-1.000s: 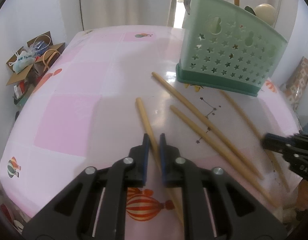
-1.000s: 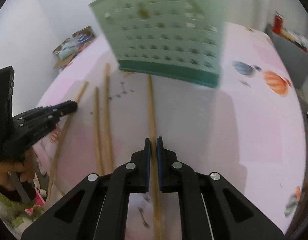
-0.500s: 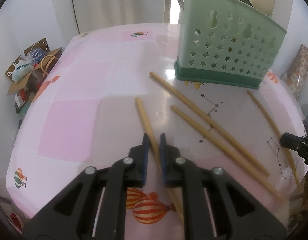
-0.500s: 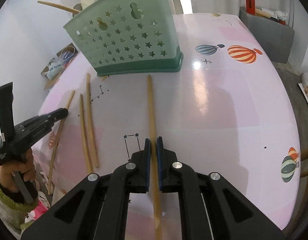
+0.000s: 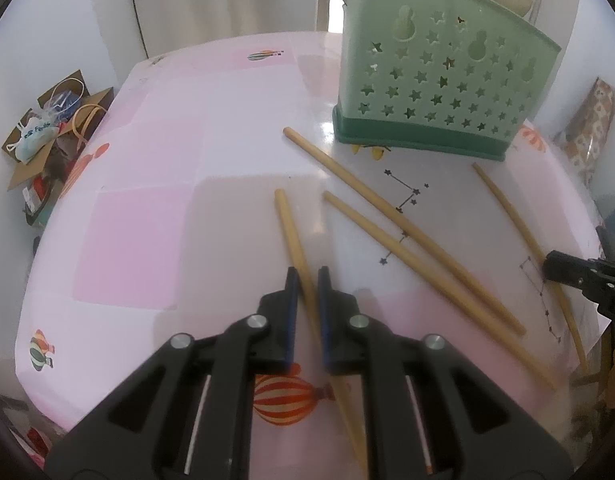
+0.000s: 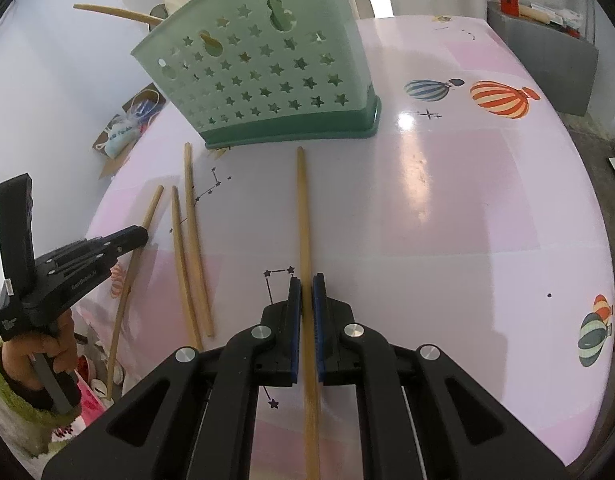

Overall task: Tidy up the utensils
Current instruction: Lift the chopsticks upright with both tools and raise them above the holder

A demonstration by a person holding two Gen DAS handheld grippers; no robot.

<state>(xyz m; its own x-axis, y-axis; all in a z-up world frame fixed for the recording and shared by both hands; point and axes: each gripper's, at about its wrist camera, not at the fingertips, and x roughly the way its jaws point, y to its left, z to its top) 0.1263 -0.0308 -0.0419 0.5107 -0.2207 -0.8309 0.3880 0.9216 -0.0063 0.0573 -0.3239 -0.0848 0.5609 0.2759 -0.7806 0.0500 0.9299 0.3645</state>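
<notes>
The left gripper (image 5: 306,280) has its jaws pressed onto a wooden stick (image 5: 288,227). This stick lies flat on the pink surface (image 5: 155,184), near its front edge, and its back end pokes out past that edge. The jaws look clamped on the stick, but a thin gap shows on one side. If the hold is loose, the stick could slip out when it is lifted and fall to the floor.

Next come two more sticks (image 5: 391,220) in the middle of the surface, lying close side by side. A bump from either gripper could roll them off the front edge.

The right gripper (image 6: 307,284) has its jaws clamped on another stick (image 6: 302,200), which points at the green basket (image 6: 263,80) standing near the back edge. The stick is long and is held far from its tip. The tip could hit the basket wall instead of going in the top. That push could tip the basket over, as it already has spoons and sticks poking out.

The two grippers are close, so they could bump as they lift.
</notes>
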